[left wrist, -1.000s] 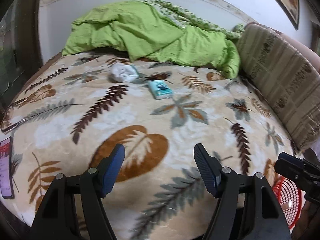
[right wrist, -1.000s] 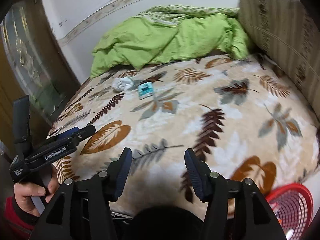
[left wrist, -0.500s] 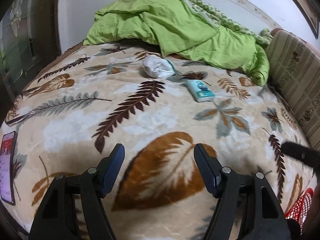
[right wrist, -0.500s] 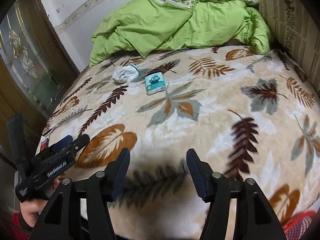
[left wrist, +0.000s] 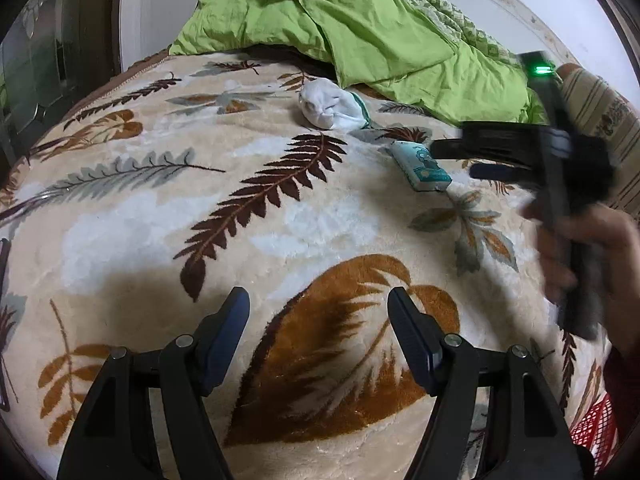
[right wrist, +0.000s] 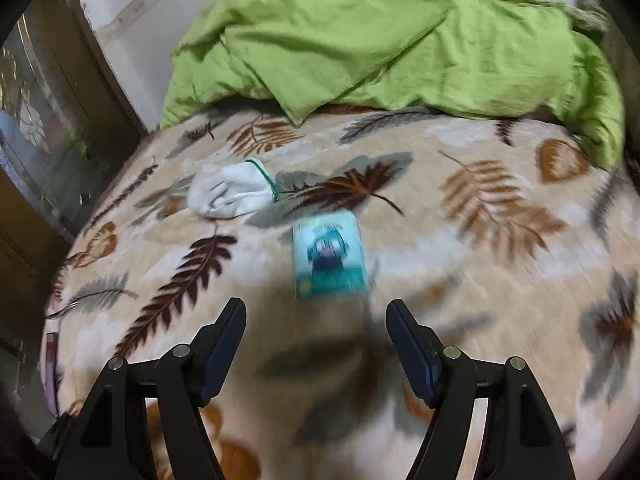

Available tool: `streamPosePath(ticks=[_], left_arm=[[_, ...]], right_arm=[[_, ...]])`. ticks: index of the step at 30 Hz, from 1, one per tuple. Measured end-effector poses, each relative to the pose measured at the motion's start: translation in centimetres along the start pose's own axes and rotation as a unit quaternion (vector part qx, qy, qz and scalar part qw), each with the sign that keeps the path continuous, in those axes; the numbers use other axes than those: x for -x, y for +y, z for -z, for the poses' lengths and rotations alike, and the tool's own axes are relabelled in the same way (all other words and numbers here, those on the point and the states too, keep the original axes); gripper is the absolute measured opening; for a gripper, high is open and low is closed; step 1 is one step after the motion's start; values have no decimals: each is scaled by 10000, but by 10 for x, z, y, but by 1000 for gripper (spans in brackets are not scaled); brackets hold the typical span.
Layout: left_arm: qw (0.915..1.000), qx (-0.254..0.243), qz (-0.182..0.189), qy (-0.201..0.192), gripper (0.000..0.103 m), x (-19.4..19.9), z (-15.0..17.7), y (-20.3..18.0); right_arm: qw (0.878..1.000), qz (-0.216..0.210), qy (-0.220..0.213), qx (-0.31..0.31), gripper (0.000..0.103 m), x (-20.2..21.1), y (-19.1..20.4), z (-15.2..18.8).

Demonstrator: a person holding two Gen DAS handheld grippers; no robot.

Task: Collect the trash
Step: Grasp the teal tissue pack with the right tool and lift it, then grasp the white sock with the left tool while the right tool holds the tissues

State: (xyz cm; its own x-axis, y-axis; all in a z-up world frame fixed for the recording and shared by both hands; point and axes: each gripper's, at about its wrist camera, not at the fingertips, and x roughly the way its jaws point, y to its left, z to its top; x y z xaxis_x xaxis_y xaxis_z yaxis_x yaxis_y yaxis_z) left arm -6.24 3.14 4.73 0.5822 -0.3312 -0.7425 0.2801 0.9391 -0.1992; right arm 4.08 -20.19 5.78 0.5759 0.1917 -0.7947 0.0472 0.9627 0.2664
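A small teal packet (right wrist: pixel 330 254) lies flat on the leaf-patterned blanket (right wrist: pixel 480 272), just beyond my right gripper (right wrist: pixel 316 312). That gripper's jaws are opening and nothing is between them. A crumpled white cloth with a green trim (right wrist: pixel 230 194) rests a little farther back and to the left. In the left wrist view the packet (left wrist: pixel 422 166) and the white cloth (left wrist: pixel 330 106) lie ahead, and the right gripper (left wrist: pixel 454 158) hovers close over the packet, blurred. My left gripper (left wrist: pixel 318 304) is open and empty above a brown leaf print.
A rumpled green duvet (left wrist: pixel 360 32) is piled at the back of the bed. A striped cushion (left wrist: pixel 600 112) leans at the right. A red mesh basket (left wrist: pixel 592 428) shows at the lower right edge. A phone (right wrist: pixel 50 364) lies at the bed's left edge.
My right gripper has swept forward across the bed to the teal packet while its jaws widened. The left gripper edged forward and lower, still open.
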Motion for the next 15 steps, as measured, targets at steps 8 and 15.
streamPosePath(ticks=[8,15], left_arm=[[9999,78,83,-17,71,-3,-10,4],[9993,-43,322,-160,71,-14,-57,-1]], right_arm=[[9991,255,308,131,65,-61,0,-15],[9973,-223,-220,-659,36,-11,-16,9]])
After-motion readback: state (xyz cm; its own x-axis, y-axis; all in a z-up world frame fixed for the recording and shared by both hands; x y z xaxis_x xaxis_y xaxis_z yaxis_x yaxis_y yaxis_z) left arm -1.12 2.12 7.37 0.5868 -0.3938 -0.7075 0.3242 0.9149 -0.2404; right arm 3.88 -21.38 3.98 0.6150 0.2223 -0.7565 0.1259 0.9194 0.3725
